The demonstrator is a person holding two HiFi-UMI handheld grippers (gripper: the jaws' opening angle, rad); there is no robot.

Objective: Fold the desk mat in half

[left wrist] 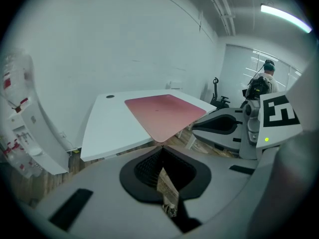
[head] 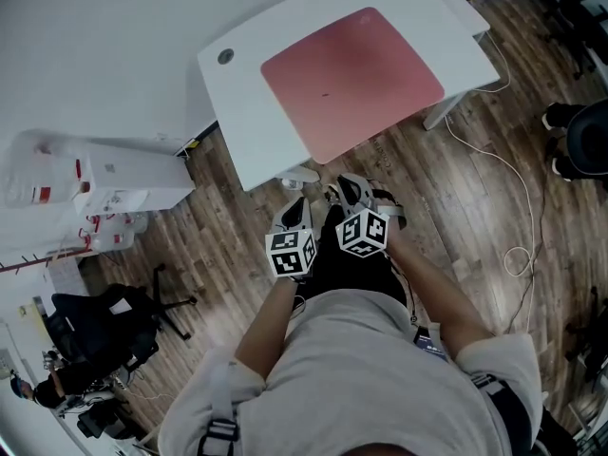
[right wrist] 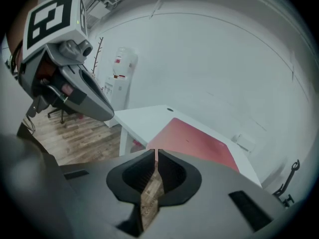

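The pink desk mat (head: 353, 79) lies flat on the white desk (head: 242, 112), well ahead of the left gripper (left wrist: 160, 151) and right gripper (right wrist: 155, 156), both closed on nothing; it looks thin, light and floppy, best pinched at its near corners.

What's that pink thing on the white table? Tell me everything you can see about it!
It is a desk mat, reddish pink, a rectangle with rounded corners, thin and smooth-looking. It lies flat and unfolded on the white desk, its near edge close to the desk's front edge. A tiny dark speck shows near its middle. Nothing else rests on it.
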